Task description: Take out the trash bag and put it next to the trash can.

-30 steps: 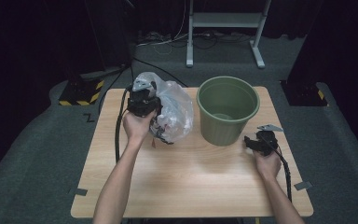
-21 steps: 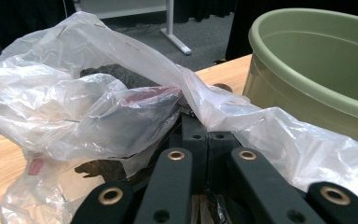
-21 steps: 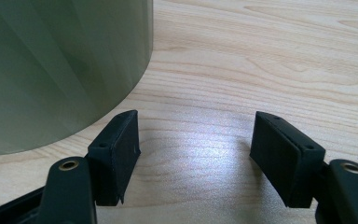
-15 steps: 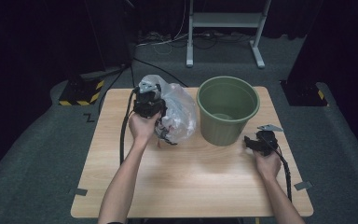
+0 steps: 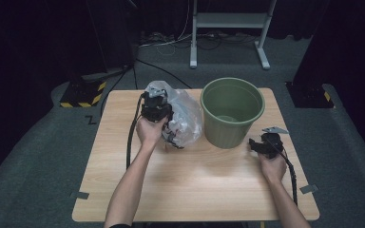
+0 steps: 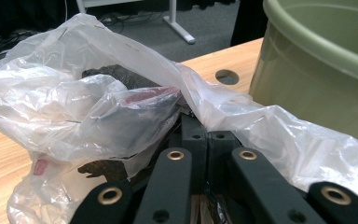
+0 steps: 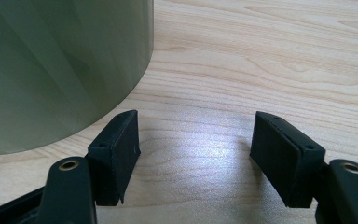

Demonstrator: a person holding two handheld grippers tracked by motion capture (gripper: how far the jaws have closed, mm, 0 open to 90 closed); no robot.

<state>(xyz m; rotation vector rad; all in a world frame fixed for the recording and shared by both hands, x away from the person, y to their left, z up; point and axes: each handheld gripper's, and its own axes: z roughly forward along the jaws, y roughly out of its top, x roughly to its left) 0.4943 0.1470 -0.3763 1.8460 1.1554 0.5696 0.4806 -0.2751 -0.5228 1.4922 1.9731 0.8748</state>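
A clear plastic bag (image 5: 186, 116) with dark and reddish scraps inside lies crumpled on the wooden table (image 5: 195, 190), just left of the green bucket (image 5: 232, 114). My left gripper (image 5: 166, 114) is shut on the plastic bag; in the left gripper view the film (image 6: 121, 107) drapes over its closed fingertips (image 6: 209, 140), with the bucket wall (image 6: 317, 79) close on the right. My right gripper (image 5: 254, 144) rests on the table at the bucket's near right. It is open, with bare wood between its pads (image 7: 193, 154) and the bucket's side (image 7: 51, 70) to the left.
The bucket (image 5: 232, 114) stands upright at the table's back right, and I cannot make out its contents. A round hole (image 6: 227, 77) in the tabletop lies behind the bag. A black cable (image 5: 132, 137) trails from the left gripper. A metal stand (image 5: 228, 28) stands on the floor behind the table.
My left hand has moved down and right toward the bucket, carrying the bag with it. The right hand has stayed in place.
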